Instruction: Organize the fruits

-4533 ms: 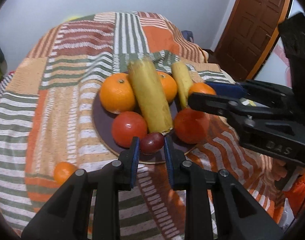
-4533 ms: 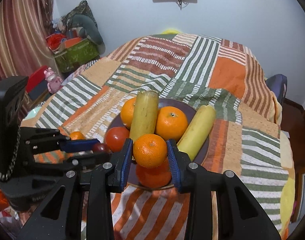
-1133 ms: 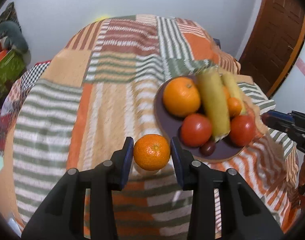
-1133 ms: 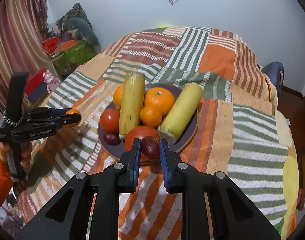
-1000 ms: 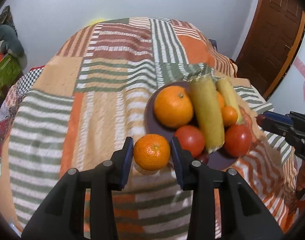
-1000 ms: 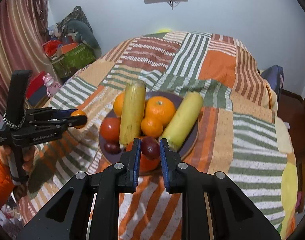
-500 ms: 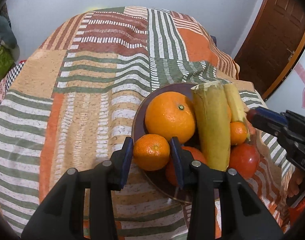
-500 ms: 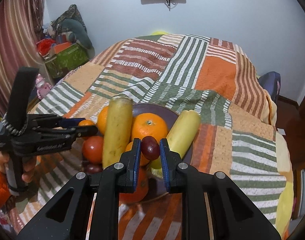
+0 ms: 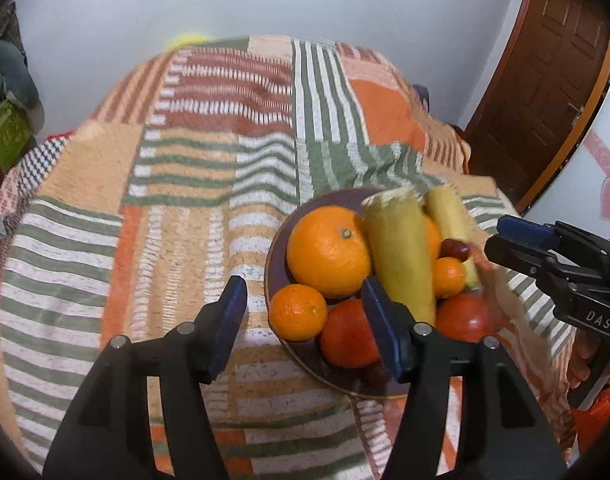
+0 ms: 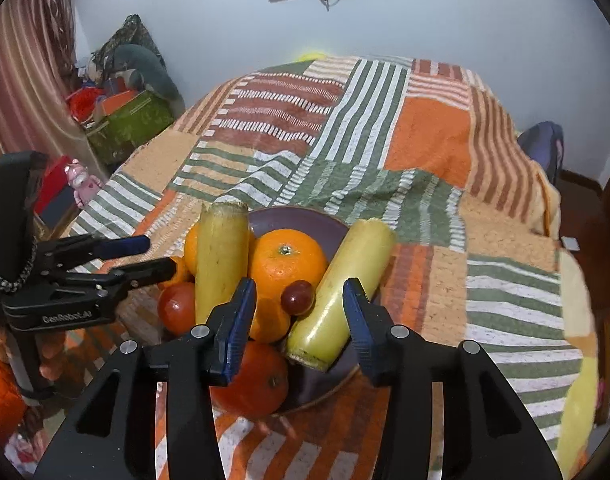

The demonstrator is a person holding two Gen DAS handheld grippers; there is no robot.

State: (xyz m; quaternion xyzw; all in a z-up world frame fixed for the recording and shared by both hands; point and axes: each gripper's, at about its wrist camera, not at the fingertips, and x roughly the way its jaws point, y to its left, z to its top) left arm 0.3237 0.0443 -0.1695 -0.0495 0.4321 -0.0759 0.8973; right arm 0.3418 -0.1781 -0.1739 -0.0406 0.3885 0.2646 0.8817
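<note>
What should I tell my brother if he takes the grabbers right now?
Left gripper: open, empty, over the plate's near edge, by the small orange lying there.
Right gripper: open, empty; the grape rests on the fruit pile beyond its fingers.
Done: every fruit in view, oranges, tomatoes, both bananas, is on the plate.
Left: no loose fruit shows on the blanket; draw both grippers back and check around.

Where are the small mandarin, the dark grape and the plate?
small mandarin (image 9: 298, 312), left wrist view, middle of its peel.
dark grape (image 10: 297, 297), right wrist view, centre of its skin.
plate (image 10: 305, 220), right wrist view, bare far inner wall.
</note>
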